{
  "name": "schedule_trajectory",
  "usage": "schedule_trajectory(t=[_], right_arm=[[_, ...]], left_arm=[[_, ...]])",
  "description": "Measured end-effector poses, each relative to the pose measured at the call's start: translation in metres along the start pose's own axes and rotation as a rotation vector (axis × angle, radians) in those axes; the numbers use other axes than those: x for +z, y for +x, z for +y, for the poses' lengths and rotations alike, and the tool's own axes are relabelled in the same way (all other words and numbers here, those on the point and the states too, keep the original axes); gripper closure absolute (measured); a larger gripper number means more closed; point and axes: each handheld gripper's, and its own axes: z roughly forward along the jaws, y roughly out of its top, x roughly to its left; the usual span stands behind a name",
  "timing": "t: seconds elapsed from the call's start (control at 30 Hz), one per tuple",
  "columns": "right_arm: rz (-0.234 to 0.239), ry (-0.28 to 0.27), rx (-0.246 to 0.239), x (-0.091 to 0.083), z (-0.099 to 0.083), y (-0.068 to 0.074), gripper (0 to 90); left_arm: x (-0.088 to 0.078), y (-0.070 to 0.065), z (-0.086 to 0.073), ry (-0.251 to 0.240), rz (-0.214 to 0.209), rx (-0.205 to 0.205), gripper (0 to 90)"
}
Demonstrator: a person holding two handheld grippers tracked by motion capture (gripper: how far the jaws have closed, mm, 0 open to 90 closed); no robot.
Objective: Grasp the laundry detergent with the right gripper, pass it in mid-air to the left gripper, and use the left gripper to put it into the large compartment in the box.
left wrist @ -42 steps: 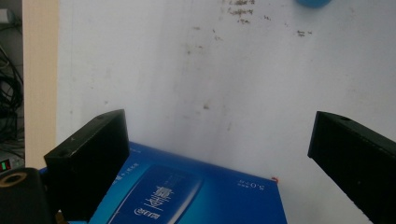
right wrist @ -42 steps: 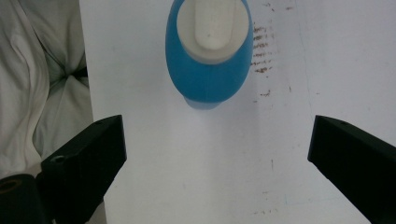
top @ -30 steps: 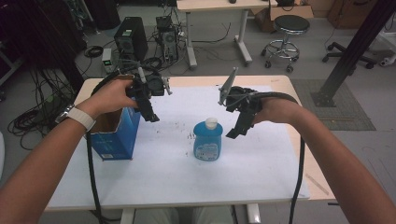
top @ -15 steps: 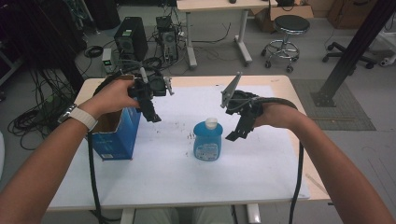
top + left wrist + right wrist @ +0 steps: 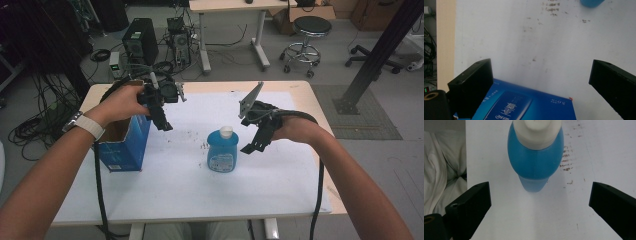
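The desk (image 5: 165, 200), covered in a smudged white sheet, carries an open blue carton (image 5: 122, 145) at its left side and a blue bottle with a white cap (image 5: 222, 150) standing upright near the middle. The left tool (image 5: 162, 117) hangs above the carton's near corner, jaws spread and empty. The right tool (image 5: 255, 142) hovers just beside and above the bottle, jaws also spread wide, clear of it. Nothing is gripped yet; judging by this, grasping the bottle and presumably boxing it remain.
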Motion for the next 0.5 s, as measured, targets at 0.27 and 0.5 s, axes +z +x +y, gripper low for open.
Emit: schedule_trajectory(t=[0.27,0.5], right_arm=[[0.009,-0.056,0.007,0.008,-0.007,-0.001,3.8],[0.014,-0.089,0.017,0.012,-0.012,-0.002,3.6]], left_arm=[[0.000,0.001,0.000,-0.001,-0.004,0.000,6.0],[0.000,0.001,0.000,-0.002,-0.004,-0.003,6.0]])
